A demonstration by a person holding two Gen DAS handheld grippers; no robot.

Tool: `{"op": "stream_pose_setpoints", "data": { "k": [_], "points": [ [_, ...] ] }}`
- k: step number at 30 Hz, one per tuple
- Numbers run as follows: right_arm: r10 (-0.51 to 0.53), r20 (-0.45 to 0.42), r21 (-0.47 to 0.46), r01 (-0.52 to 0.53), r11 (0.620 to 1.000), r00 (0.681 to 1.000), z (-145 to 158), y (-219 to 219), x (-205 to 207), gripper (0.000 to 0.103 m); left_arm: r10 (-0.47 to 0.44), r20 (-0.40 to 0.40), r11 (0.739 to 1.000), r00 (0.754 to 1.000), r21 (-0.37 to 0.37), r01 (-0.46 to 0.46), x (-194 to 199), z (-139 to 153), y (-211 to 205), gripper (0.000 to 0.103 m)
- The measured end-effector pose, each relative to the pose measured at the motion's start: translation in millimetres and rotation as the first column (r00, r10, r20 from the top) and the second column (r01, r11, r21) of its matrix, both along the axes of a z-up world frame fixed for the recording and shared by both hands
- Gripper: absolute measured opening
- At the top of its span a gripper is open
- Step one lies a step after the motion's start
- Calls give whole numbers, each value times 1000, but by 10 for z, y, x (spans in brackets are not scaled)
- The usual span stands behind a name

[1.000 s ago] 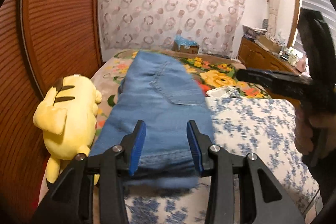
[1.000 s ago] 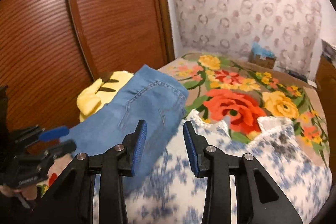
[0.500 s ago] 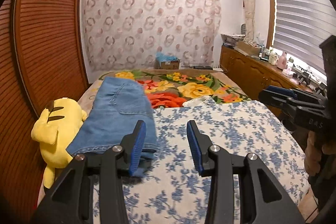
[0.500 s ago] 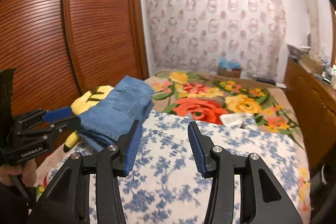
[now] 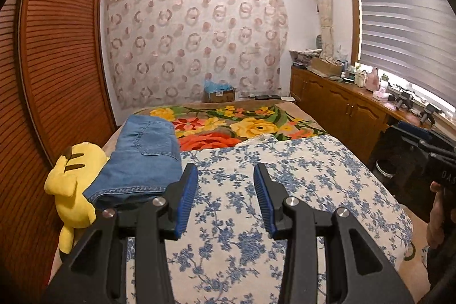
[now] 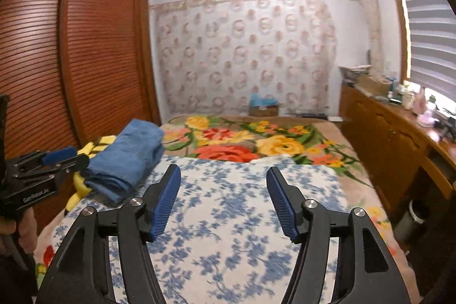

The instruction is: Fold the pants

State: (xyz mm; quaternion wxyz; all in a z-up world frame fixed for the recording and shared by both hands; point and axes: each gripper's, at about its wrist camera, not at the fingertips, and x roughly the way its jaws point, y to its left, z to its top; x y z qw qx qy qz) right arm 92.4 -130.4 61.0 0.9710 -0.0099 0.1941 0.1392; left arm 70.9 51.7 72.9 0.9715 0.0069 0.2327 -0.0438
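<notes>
Folded blue jeans [image 5: 142, 158] lie on the bed's left side, a back pocket facing up, resting partly against a yellow plush toy [image 5: 71, 181]. In the right wrist view the jeans [image 6: 128, 158] show as a thick folded stack. My left gripper [image 5: 225, 198] hangs over the blue-flowered sheet [image 5: 285, 190], apart from the jeans, its jaws open with nothing between them. My right gripper [image 6: 223, 200] is also over the sheet, right of the jeans, its jaws opening wide and empty. Each gripper shows at the edge of the other's view, held by a hand.
A flowered blanket [image 5: 242, 127] covers the bed's far half. A slatted wooden wardrobe [image 5: 51, 76] stands close on the left. A wooden cabinet [image 5: 342, 110] with clutter runs along the right under the window. A cardboard box [image 5: 219, 94] sits beyond the bed.
Both grippers have pulled back from the jeans, which now lie released on the bed. The right gripper's jaws have spread wider. The left jaws look unchanged.
</notes>
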Motion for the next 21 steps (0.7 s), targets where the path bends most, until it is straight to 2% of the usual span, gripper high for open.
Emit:
{"op": "stream_pose_setpoints", "data": {
  "k": [6,21],
  "points": [
    [-56,25,-6,56,998,998,23,-169,-122,67,-21,20,1000,1000,6,20,-121,55,-144,41],
    [-69,26,-9,69,998,997,-4,-235,-148,68,-12,23,1000,1000,9,11,-162,57,-175,42]
  ]
}}
